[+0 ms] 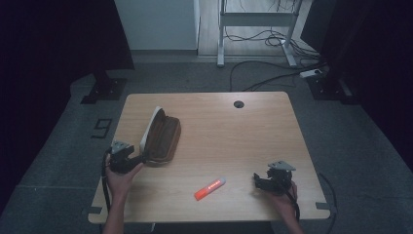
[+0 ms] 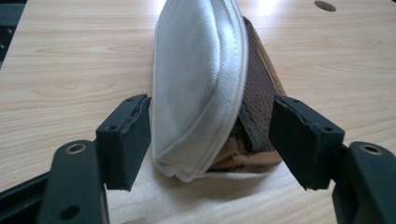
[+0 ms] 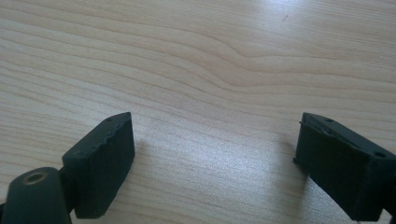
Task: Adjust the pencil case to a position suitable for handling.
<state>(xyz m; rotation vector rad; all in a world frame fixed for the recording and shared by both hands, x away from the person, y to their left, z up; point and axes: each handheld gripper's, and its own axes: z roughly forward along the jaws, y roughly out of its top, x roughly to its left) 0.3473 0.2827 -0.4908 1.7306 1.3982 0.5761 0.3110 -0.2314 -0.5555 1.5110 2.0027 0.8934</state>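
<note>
An open pencil case lies on the left half of the table, its white lid propped up over the brown lower half. My left gripper sits at the case's near end. In the left gripper view, the left gripper is open, with the white lid and the brown half between its jaws; the left jaw is at the lid's side. An orange marker lies near the front edge. To the marker's right, my right gripper is open, seen open over bare wood.
The wooden table has a round cable hole at the back centre. Grey floor surrounds it, with cables and a desk frame behind. Bare wood lies between the case and the right gripper.
</note>
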